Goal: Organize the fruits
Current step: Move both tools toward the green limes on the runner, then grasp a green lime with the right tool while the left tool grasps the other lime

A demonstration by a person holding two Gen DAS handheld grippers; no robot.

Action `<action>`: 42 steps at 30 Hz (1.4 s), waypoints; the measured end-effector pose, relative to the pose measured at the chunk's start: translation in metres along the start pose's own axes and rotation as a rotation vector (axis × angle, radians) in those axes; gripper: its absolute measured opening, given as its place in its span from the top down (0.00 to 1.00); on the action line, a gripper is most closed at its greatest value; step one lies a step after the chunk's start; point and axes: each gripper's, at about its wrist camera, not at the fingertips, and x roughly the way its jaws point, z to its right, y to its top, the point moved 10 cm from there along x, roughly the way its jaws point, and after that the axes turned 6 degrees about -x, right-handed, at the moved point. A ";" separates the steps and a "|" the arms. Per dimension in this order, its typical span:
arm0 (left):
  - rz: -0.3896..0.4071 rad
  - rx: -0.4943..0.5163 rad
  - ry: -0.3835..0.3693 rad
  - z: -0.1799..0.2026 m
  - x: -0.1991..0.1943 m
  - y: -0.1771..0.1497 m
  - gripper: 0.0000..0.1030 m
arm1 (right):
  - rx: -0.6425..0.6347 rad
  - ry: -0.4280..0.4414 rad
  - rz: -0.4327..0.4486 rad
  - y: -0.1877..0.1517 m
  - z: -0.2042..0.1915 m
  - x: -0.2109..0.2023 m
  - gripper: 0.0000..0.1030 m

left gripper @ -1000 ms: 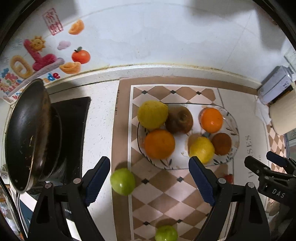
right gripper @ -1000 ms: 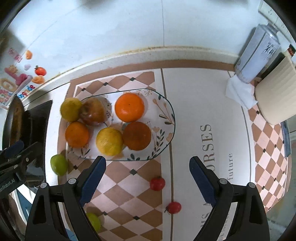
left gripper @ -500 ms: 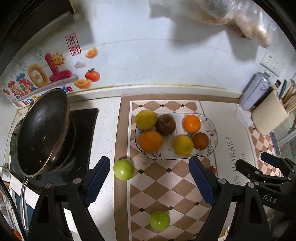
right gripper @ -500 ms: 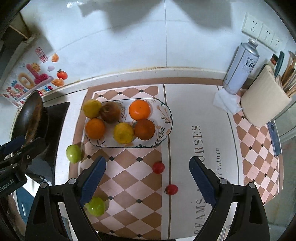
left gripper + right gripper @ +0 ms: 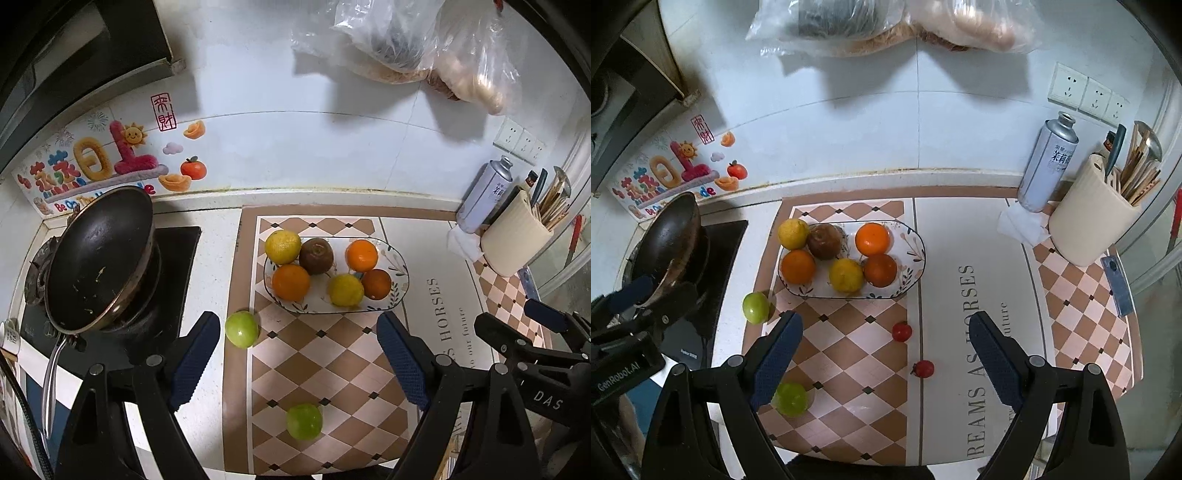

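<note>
The left tongs (image 5: pixel 299 354) and the right tongs (image 5: pixel 886 356) both hang above the white worktop (image 5: pixel 214 243), jaws spread wide and released, with nothing between the blue pads. On the checkered brown-and-cream mat (image 5: pixel 849 343) stands the oval glass plate with leaf print (image 5: pixel 912 258), which carries six fruits: two yellow citrus fruits, three orange ones and one brown fruit, packed close together. Outside the plate, one round green fruit (image 5: pixel 242 328) lies at the left edge of the mat, just beside the plate's near-left corner, and a second round green fruit (image 5: pixel 304 421) lies nearer the camera on the mat. Two small red tomatoes (image 5: pixel 901 331) lie on the mat to the right of these, well apart from the plate. A dark frying pan (image 5: pixel 99 258) sits tilted on the black hob at the left.
</note>
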 end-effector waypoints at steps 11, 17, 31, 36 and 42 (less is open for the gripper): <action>-0.032 -0.036 0.048 -0.016 0.014 -0.014 0.16 | 0.000 0.104 -0.116 -0.032 -0.023 0.041 0.09; -0.137 -0.064 0.179 -0.064 0.051 -0.049 0.04 | -0.048 0.362 -0.453 -0.102 -0.094 0.126 0.09; -0.375 -0.240 0.327 -0.157 0.096 -0.142 0.04 | -0.201 0.366 -0.677 -0.179 -0.170 0.222 0.43; -0.370 -0.275 0.289 -0.155 0.109 -0.127 0.04 | -0.188 0.320 -0.614 -0.164 -0.147 0.218 0.43; -0.385 -0.283 0.192 -0.131 0.156 -0.080 0.04 | -0.067 0.257 -0.552 -0.127 -0.089 0.222 0.43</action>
